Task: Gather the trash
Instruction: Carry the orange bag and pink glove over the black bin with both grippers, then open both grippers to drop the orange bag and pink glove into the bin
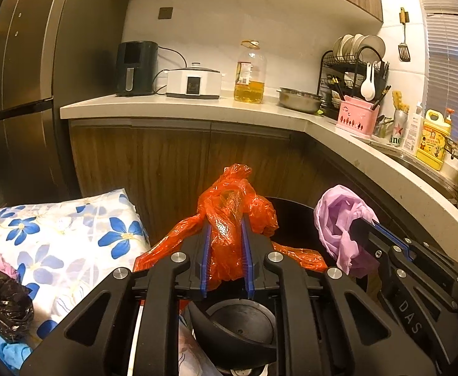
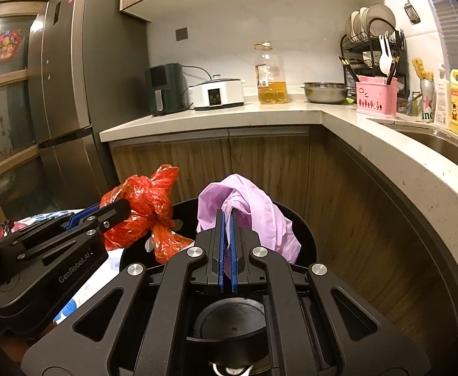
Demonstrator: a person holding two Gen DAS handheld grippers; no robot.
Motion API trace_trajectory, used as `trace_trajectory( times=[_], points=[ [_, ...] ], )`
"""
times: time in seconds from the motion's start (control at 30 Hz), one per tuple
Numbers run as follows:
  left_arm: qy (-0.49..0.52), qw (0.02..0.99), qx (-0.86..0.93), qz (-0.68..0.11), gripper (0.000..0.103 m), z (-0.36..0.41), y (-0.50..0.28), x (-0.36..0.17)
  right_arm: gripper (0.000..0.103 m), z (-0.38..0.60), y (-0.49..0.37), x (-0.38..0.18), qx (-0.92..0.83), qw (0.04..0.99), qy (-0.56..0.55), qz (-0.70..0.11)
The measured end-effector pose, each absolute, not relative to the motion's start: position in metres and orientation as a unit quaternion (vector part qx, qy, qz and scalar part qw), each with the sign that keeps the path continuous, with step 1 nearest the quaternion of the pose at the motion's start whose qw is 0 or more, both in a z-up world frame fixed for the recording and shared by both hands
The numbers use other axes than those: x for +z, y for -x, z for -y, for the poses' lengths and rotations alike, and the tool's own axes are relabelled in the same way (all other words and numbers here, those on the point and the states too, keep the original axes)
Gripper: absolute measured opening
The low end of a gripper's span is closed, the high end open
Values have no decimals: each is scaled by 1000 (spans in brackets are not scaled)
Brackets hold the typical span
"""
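My left gripper (image 1: 227,219) is shut on a crumpled orange plastic bag (image 1: 229,206) and holds it above the near rim of a round black bin (image 1: 294,219). My right gripper (image 2: 227,216) is shut on a crumpled lilac plastic bag (image 2: 250,206) and holds it above the same black bin (image 2: 307,235). Each gripper shows in the other's view: the right one with the lilac bag (image 1: 341,219) at the right, the left one with the orange bag (image 2: 141,210) at the left. A black bag (image 1: 6,300) lies on the floral cloth at the lower left.
A surface with a blue-flowered cloth (image 1: 72,232) lies left of the bin. Wooden cabinets and an L-shaped counter (image 2: 385,144) stand behind and to the right, with an oil bottle (image 2: 269,75), steel bowl, dish rack and sink. A fridge (image 2: 69,94) stands at the left.
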State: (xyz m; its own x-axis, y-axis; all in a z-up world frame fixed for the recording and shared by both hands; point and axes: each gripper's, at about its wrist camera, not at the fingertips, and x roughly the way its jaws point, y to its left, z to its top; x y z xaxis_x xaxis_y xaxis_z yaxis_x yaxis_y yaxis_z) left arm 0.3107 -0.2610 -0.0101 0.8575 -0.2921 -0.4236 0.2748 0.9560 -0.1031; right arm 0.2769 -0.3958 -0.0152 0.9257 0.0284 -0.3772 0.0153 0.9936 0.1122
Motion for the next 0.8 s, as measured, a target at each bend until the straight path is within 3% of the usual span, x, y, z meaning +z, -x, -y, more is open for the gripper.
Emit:
trace_trajectory(
  times=[0.13,0.3,0.33,0.5,0.8],
  points=[
    [13,963,-150,-225,20,263,-312,-12,9,398,-279,-18,-1,979,-57,-197],
    [12,963,-146,-225,36,262,-313,-14,31,402,-279,-19,-6,979,-61,-194],
    [11,963,-146,-226,37,262,-313,-14,32,403,-279,-19,-8,979,-62,-193],
    [8,966,-139,-218,63,261,-311,-14,41,409,-277,-19,-20,979,-70,-190],
    [21,967,-128,-219,83,250,-307,-15,54,412,-274,-20,-34,978,-73,-194]
  ],
)
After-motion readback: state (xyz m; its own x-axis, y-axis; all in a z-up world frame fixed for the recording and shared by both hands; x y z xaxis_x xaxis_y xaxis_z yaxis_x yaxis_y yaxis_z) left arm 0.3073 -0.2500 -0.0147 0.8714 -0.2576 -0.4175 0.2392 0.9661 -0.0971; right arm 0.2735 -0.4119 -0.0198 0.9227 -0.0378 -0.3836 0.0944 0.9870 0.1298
